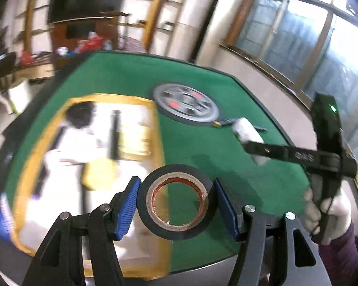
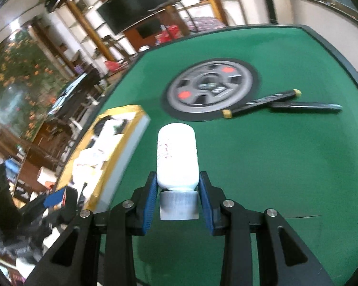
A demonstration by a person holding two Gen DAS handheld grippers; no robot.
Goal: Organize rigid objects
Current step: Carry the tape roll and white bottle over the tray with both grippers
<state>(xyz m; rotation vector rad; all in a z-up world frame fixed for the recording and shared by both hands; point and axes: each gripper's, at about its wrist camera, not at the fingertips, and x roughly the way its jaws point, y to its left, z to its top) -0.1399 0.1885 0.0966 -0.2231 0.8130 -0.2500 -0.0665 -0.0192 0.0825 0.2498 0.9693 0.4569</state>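
Observation:
My left gripper (image 1: 176,205) is shut on a roll of black tape (image 1: 145,205) with a brown core, held above the green table (image 1: 202,147). My right gripper (image 2: 177,194) is shut on a white bottle (image 2: 177,157) with a grey cap, gripped near its neck and pointing forward over the table. The right gripper and bottle (image 1: 247,133) also show in the left wrist view at right. A yellow-rimmed box (image 1: 88,147) with several items lies at the left; it also shows in the right wrist view (image 2: 112,157).
A grey wheel-like disc (image 2: 210,90) lies at the table's centre. A black stick with yellow ends (image 2: 262,102) and a dark pen-like object (image 2: 305,107) lie to its right. The table's dark raised rim (image 2: 341,57) runs along the far right. Furniture stands beyond.

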